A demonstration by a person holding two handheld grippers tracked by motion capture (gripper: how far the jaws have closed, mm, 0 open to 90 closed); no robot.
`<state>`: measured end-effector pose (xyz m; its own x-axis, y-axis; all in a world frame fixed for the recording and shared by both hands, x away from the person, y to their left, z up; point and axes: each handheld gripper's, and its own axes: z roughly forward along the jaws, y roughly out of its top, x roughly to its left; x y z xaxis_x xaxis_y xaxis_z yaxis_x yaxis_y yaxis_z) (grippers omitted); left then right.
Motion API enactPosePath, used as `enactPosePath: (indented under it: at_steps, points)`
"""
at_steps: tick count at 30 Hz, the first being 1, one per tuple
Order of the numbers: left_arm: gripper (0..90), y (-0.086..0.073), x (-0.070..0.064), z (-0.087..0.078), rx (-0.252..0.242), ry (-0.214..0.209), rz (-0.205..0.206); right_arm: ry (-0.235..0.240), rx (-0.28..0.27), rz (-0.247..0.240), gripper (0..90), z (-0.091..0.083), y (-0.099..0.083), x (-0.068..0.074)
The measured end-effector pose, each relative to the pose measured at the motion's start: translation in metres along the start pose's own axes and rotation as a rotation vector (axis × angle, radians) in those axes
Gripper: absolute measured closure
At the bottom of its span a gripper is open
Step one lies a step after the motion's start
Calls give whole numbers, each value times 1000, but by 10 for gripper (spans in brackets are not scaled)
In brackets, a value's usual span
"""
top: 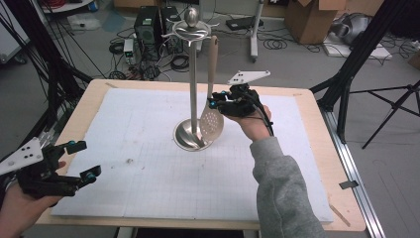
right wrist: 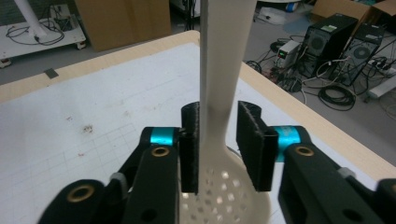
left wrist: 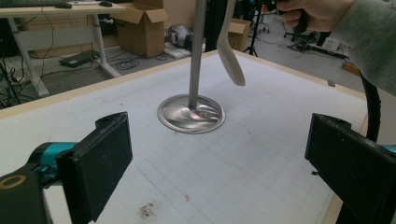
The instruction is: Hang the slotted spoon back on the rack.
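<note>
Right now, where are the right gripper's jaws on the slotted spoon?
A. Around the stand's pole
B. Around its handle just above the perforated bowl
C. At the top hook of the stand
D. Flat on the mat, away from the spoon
B: in the right gripper view the right gripper has one jaw on either side of the handle of the slotted spoon, just above its perforated bowl.

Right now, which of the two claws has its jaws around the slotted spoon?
The right claw: its jaws flank the slotted spoon handle hanging from the stand. The left claw waits open, apart.

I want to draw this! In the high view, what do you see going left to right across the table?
Left gripper → metal stand's round base → slotted spoon → right gripper → grey sleeve.
</note>
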<state>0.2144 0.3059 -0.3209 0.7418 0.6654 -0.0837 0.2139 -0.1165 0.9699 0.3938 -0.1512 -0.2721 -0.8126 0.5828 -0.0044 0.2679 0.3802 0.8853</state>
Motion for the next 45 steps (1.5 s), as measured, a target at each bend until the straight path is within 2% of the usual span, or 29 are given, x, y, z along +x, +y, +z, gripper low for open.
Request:
enactPosePath:
  at_steps: [3, 4, 6, 7, 8, 10, 11, 12, 13, 14, 16, 17, 19, 23, 27, 30, 38, 42, 45]
  points:
    - [77, 0, 1, 0, 4, 1, 1, -1, -9, 3, 576, -2, -2, 1]
    - [77, 0, 1, 0, 4, 1, 1, -1, -9, 3, 576, -2, -2, 1]
    - [77, 0, 1, 0, 3, 4, -1, -3, -7, 12, 508, -4, -2, 2]
    - [77, 0, 1, 0, 2, 4, 0, 3, -25, 17, 439, -8, -2, 4]
    - [77, 0, 1, -1, 2, 4, 0, 7, -30, 24, 409, -10, -2, 5]
    - [77, -1, 2, 0, 2, 6, -3, 11, -40, 17, 329, -12, -2, 7]
    - [77, -1, 2, 0, 2, 6, -3, 11, -40, 17, 329, -12, -2, 7]
    - [77, -1, 2, 0, 2, 6, -4, 3, -59, 7, 274, -15, -4, 10]
    - [77, 0, 2, 0, 2, 6, -4, 3, -59, 7, 274, -15, -4, 10]
    - [77, 0, 2, 0, -2, 5, -3, 1, -74, 7, 223, -17, -7, 11]
    - [77, 0, 2, 1, -4, 2, -4, -10, -82, 5, 221, -18, -8, 13]
    - [77, 0, 2, 1, -3, 4, -4, -38, -120, -6, 199, -22, -13, 14]
    - [76, 1, 3, 3, -4, 0, -3, -38, -136, 0, 152, -23, -17, 15]
    - [76, 0, 3, 5, -4, -2, -5, -10, -117, 0, 141, -25, -25, 17]
    - [74, -1, 2, 6, -1, 1, -6, -8, -133, 11, 131, -29, -31, 18]
    - [74, 1, 1, 5, -16, -3, -9, -3, -134, 13, 131, -32, -34, 19]
    - [74, 2, 6, 8, -29, 5, -10, 5, -137, 24, 128, -50, -49, 20]
    - [74, 2, 8, 10, -32, 4, -13, -2, -137, 31, 128, -54, -56, 17]
    - [74, 2, 8, 12, -34, 2, -15, -23, -131, 61, 113, -58, -69, 13]
